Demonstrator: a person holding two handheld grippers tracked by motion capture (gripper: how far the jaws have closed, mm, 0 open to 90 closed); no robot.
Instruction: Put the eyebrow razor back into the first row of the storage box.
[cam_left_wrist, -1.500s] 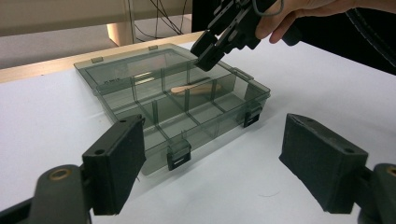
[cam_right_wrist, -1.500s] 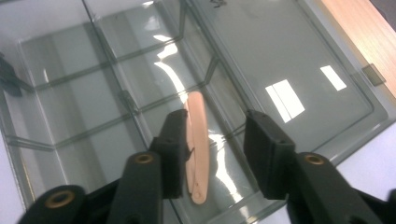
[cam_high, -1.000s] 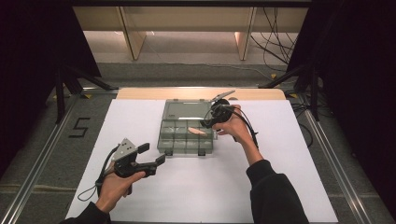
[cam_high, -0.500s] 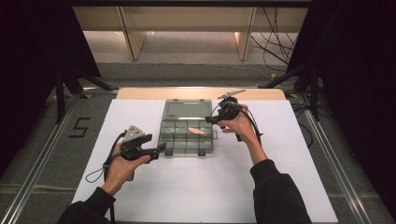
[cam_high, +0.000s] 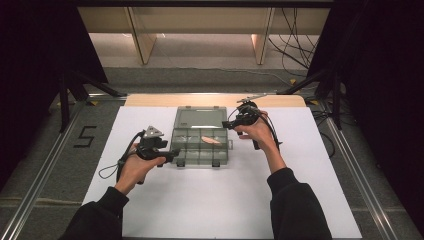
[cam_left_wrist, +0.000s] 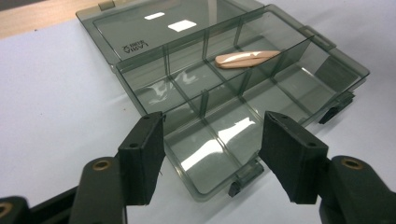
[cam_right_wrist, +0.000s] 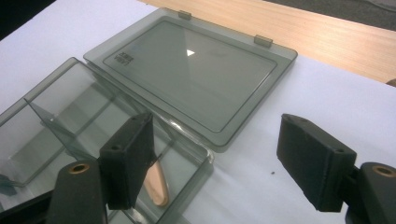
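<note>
Box: my clear grey compartment box (cam_high: 200, 142) lies open on the white bench (cam_high: 300, 200), lid flat behind it.
Left claw (cam_left_wrist: 212, 154): jaws apart and just been closing, the box's near left corner between them, untouched.
Right claw (cam_right_wrist: 219, 161): jaws apart at the box's right rim (nothing gripped).
Contents: a tan oblong piece (cam_left_wrist: 247, 58) sits in one back-row compartment.

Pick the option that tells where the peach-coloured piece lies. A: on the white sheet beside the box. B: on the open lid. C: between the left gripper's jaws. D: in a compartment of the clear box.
D: the peach-coloured piece lies inside a walled compartment of the clear box, apart from the lid.
</note>
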